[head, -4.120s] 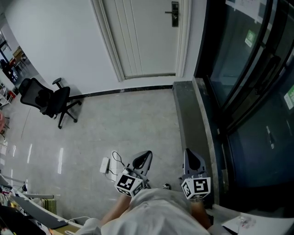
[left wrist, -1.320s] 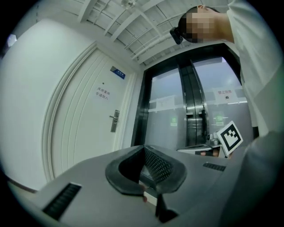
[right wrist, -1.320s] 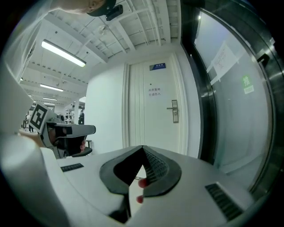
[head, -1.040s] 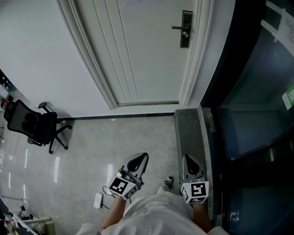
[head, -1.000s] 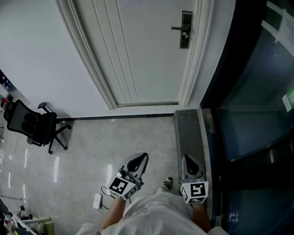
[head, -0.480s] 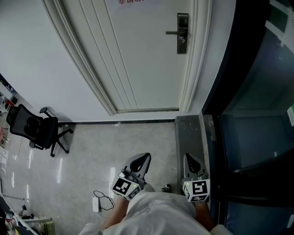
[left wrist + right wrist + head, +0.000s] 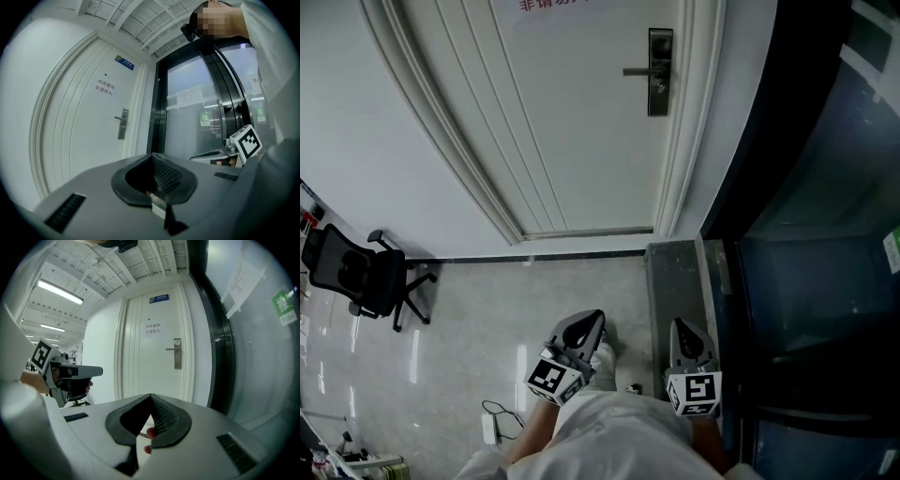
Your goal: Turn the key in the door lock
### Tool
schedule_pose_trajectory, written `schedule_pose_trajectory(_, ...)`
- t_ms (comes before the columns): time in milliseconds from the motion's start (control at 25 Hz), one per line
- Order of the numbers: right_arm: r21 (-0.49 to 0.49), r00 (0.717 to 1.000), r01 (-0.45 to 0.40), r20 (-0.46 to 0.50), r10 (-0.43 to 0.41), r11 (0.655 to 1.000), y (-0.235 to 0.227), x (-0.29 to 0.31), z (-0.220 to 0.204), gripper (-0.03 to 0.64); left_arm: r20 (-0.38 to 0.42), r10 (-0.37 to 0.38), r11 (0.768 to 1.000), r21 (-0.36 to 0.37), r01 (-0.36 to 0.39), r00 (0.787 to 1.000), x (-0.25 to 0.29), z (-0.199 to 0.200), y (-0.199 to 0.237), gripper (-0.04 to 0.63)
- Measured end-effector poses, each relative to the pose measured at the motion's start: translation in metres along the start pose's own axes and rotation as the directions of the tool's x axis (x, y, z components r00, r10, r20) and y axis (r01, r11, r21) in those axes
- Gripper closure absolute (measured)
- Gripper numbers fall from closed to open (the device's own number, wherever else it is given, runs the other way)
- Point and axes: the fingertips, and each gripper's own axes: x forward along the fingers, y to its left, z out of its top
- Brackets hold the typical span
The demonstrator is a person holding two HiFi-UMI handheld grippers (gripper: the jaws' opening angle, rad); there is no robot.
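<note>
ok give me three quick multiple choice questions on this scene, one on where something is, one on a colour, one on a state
1. In the head view, where is the office chair?
A. At the left edge
B. At the top middle
C. At the far right

2. What colour is the lock plate on the door?
A. White
B. Red
C. Dark

3. How do the jaws of the right hand-held gripper stand?
A. Wide apart
B. Together
C. Clamped on the door handle

Answers:
1 A, the chair stands on the floor at the picture's left edge.
2 C, the plate is dark against the white door.
3 B, the right gripper view shows the jaws meeting at their tips, well short of the door.
</note>
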Motion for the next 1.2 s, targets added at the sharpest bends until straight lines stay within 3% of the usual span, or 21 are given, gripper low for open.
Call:
schedule_pose_trajectory(320,0.008,0.996,0.084,-0.003,-0.084,0.996,-0.046,0.069,0.023,0.615,0.038,-0.06,0.998,-0.002,0.06,0.997,0.085,0.018,0.055,0.591)
schedule_pose_trajectory(600,0.001,0.988,0.155,-0.019,-0.155,0.988,-0.067,0.147,0.049,0.615,-0.006,-0.137,0.99,-0.017,0.137,0.991,0.156,0.024,0.12,0.591)
schedule_pose_trajectory(760,-0.003,0.978,0.203,-0.043,-0.203,0.979,-0.081,0.188,0.056,0.615,0.023,-0.177,0.984,-0.004,0.177,0.984,0.197,0.041,0.156,0.591)
schedule_pose_trajectory(880,-0.009,0.973,0.224,-0.047,-0.224,0.975,-0.087,0.22,0.062,0.615,-0.005,-0.196,0.98,-0.008,0.196,0.98,0.217,0.041,0.182,0.591)
schedule_pose_trajectory(1000,-0.021,0.971,0.236,-0.043,-0.236,0.972,-0.089,0.252,0.069,0.615,0.043,-0.201,0.979,0.007,0.201,0.979,0.231,0.05,0.209,0.591)
schedule_pose_trajectory(1200,-0.063,0.968,0.239,-0.06,-0.243,0.969,-0.081,0.29,0.073,0.615,0.016,-0.195,0.98,-0.022,0.195,0.981,0.245,0.044,0.247,0.591)
